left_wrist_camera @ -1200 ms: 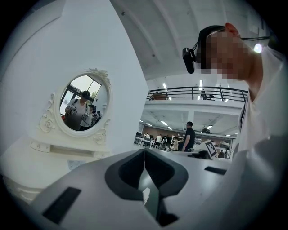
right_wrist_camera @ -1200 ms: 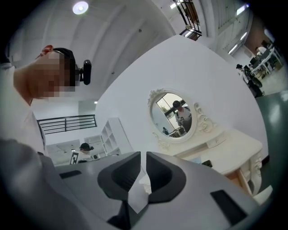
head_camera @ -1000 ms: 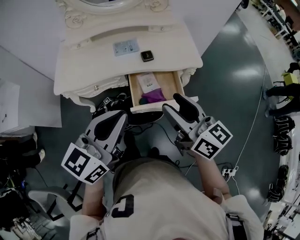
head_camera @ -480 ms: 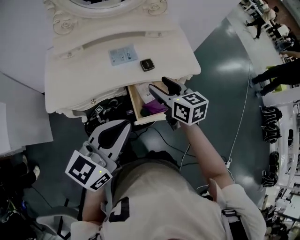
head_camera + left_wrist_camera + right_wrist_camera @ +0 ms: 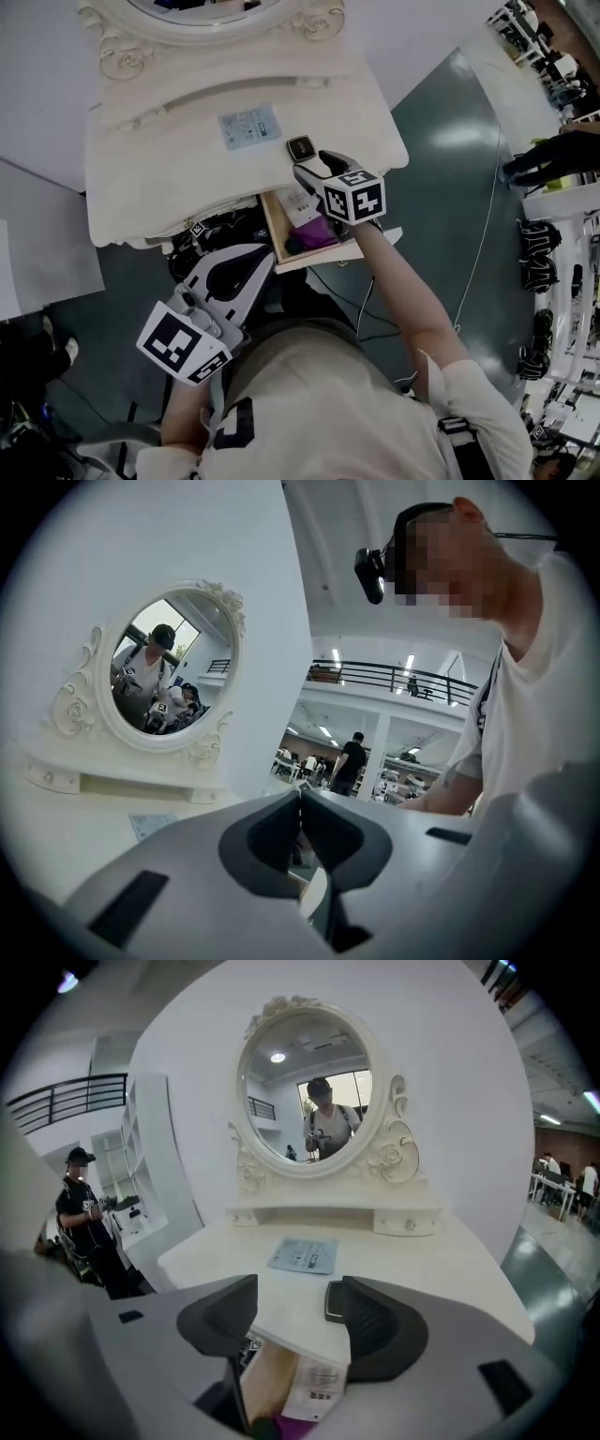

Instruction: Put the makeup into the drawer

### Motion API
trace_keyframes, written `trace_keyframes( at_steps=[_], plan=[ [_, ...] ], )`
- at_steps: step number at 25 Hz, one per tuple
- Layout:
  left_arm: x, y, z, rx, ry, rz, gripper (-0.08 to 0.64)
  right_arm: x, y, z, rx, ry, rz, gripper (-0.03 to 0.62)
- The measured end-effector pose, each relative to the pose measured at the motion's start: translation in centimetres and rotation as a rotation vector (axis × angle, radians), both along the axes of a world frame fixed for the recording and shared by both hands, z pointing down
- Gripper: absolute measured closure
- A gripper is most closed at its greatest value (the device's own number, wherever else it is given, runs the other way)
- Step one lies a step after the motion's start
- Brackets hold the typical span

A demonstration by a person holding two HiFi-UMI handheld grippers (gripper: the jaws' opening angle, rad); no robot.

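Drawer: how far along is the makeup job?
Done: the drawer is open, with a white packet and a purple item inside. In hand: the right gripper, jaws just opening wider, gripping nothing, hovers by the black compact. To do: the compact and blue sachet lie on the tabletop.

From the head view we look steeply down on the dressing table [image 5: 159, 173], which fills the upper left of the frame; the right gripper view sits close over the open drawer [image 5: 267, 1382], facing the mirror [image 5: 305, 1091] at upper centre; the left gripper view looks level from lower, the mirror at its upper left; the head and right gripper views share the blue packet [image 5: 249, 124].
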State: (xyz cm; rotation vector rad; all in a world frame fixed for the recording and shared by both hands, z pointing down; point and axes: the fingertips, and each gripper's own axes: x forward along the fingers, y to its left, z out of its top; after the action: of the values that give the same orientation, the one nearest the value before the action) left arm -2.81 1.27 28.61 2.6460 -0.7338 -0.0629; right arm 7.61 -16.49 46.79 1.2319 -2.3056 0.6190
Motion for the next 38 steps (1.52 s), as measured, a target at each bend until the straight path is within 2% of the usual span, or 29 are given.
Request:
trace_keyframes(
  at_steps=[5, 11, 18, 26, 32, 35, 38],
  plan=[
    [1.1, -2.1, 0.4, -0.033, -0.022, -0.064, 0.5, 1.6, -3.6, 4.4, -0.054, 0.093, -0.023, 0.311],
    [2.1, -3.7, 1.1, -0.056, -0.054, -0.129, 0.5, 1.1, -6.5, 7.7, -0.094, 0.131, -0.07, 0.305],
    [0.8, -4.2, 1.1, -0.063, -0.075, -0.205, 0.5, 1.2, -7.6, 10.8, -0.133, 0.193, -0.077, 0.298],
    [-2.3, -3.6, 0.7, -0.064, -0.096, -0.297, 0.5, 1.5, -8.8, 11.2, -0.085, 0.231, -0.026, 0.298],
    [-4.8, -2.6, 1.4, -0.096, -0.103, -0.343, 0.5, 1.6, -8.9, 11.2, -0.034, 0.308, -0.084, 0.298],
    [-5.0, -2.4, 1.6, -0.097, -0.098, -0.337, 0.5, 1.6, -9.6, 10.0, 0.032, 0.298, -0.094, 0.297],
    [-5.1, -2.5, 1.7, -0.101, -0.097, -0.328, 0.5, 1.9, -9.5, 10.3, 0.02, 0.319, -0.153, 0.29]
  ],
)
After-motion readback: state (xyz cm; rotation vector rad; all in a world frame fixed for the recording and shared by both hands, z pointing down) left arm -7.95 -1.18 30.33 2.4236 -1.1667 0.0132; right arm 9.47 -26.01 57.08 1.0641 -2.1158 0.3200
